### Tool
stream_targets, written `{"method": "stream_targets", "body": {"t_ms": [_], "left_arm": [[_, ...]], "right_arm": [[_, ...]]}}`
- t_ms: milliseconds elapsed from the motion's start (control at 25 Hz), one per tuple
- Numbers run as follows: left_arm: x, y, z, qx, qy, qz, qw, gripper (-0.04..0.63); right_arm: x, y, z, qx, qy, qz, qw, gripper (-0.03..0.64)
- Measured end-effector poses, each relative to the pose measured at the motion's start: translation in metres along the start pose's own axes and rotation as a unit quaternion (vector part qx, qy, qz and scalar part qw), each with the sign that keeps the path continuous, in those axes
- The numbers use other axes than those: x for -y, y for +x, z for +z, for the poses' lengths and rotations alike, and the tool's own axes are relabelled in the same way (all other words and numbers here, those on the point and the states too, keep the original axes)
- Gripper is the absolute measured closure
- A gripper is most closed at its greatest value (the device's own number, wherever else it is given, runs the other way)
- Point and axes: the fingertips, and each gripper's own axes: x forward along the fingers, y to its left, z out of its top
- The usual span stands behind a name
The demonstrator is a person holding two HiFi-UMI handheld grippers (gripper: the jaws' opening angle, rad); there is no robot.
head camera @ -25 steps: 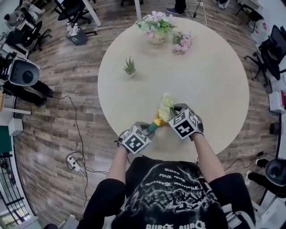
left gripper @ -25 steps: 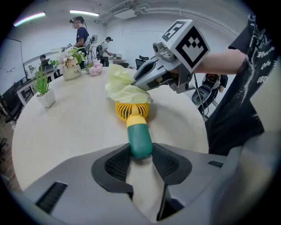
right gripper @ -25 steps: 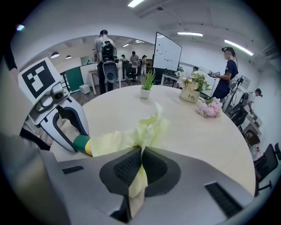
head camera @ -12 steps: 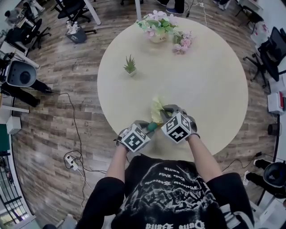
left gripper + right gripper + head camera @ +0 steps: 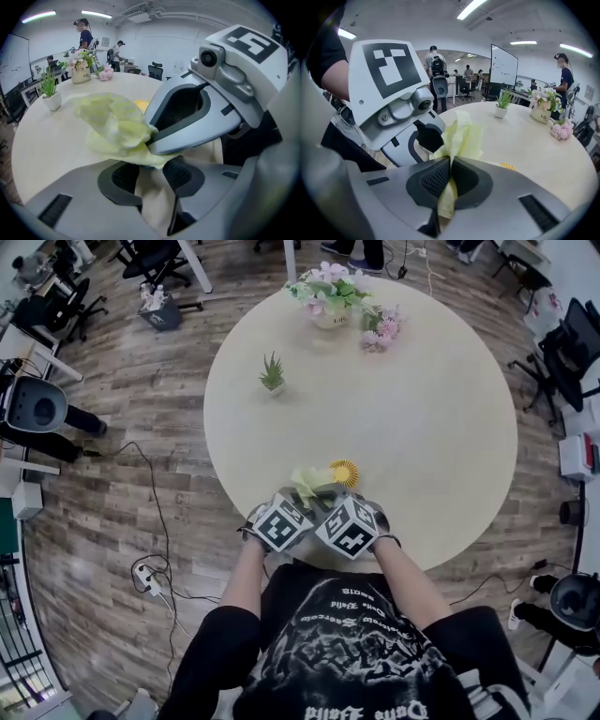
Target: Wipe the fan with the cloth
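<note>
Cloth (image 5: 461,136) clenched in my right tongs (image 5: 449,165), fan (image 5: 344,472) just ahead, gripped by my left tongs (image 5: 152,161); I should hold left steady, drag cloth firmly across its head.

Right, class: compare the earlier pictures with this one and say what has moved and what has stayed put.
The right tongs, clamped on the cloth, slid toward the left tongs and the person, dragging the cloth off the fan, whose yellow head now shows. Nothing was let go. The left tongs, the small plant and the flowers stayed put.
</note>
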Motion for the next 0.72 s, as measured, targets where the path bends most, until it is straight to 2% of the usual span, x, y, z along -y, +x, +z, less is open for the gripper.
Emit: {"method": "stream_targets", "body": {"t_ms": [120,280,520,720], "left_arm": [[0.001,-0.001,0.0,0.003,0.005,0.002,1.0,0.417],[0.003,0.0,0.0,0.01,0.021,0.006,0.9997,0.416],[0.003,0.0,-0.002,0.007,0.025,0.003,0.9997,0.416],[0.007,0.0,-0.005,-0.017,0.068,0.005,0.9975,0.416]], "right_arm": [[-0.006,0.001,-0.001,0.0,0.038,0.027,0.999,0.603],[-0.013,-0.001,-0.004,-0.002,0.098,0.105,0.99,0.603],[-0.018,-0.008,-0.01,0.001,0.151,0.154,0.976,0.604],[-0.024,-0.007,-0.013,-0.054,0.13,0.204,0.969,0.604]]}}
